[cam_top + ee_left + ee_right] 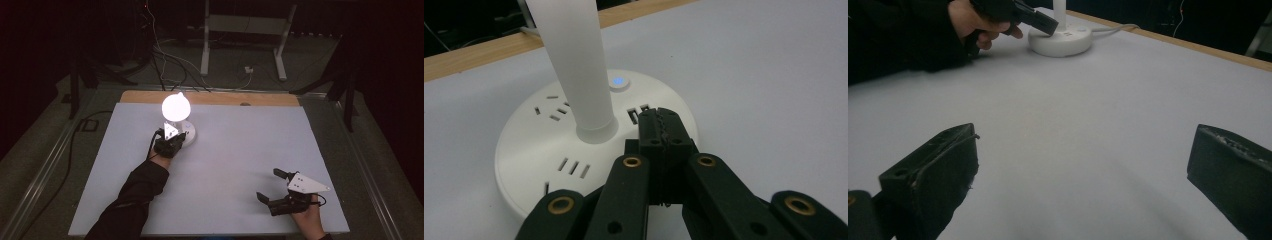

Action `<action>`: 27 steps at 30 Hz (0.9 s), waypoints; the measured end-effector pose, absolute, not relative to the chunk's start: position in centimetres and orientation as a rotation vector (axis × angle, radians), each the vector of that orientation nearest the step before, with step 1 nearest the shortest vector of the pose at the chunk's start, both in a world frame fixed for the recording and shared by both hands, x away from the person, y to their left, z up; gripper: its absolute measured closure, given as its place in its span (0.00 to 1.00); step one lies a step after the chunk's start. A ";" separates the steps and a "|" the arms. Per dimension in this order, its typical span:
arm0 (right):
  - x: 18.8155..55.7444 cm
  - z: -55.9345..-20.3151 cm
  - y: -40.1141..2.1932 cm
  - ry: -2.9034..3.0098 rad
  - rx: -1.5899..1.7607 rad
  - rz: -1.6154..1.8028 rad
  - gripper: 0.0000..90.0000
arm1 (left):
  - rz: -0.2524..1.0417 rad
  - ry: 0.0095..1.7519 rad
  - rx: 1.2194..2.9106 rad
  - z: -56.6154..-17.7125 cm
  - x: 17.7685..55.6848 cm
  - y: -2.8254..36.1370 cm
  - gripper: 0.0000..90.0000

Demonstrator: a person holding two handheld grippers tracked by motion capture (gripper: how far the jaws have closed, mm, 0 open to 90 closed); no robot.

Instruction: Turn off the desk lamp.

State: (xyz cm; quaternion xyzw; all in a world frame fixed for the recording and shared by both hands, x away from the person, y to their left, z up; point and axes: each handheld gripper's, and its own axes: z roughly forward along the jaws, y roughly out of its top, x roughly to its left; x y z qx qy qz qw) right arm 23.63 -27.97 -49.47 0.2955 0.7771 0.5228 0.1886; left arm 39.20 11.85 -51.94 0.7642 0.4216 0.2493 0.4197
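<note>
From the high view, a white lamp [176,112] is seen glowing at the far left of the white table [235,150]. The left gripper [176,136] is held at the lamp's round base [189,134]. The right gripper [272,185] is kept near the front right, well apart from the lamp.

In the left gripper view, the jaws are pressed together with nothing pinched. Their tips are held over the base [534,150], near a small blue-lit button [618,81] and beside the white stem [576,65].

In the right gripper view, the jaws are spread wide over bare table [1088,125]. Far off, the lamp base [1060,40] and the left gripper [1045,22] are seen.
</note>
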 end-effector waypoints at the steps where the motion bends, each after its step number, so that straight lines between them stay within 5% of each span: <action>1: 23.6 -49.5 -28.0 2.183 0.832 1.468 0.00 | 0.626 1.057 1.914 -52.0 39.2 11.8 1.00; 27: 23.6 -49.4 -28.1 2.174 0.832 1.471 0.00 | 0.622 1.050 1.908 -51.0 38.9 11.9 1.00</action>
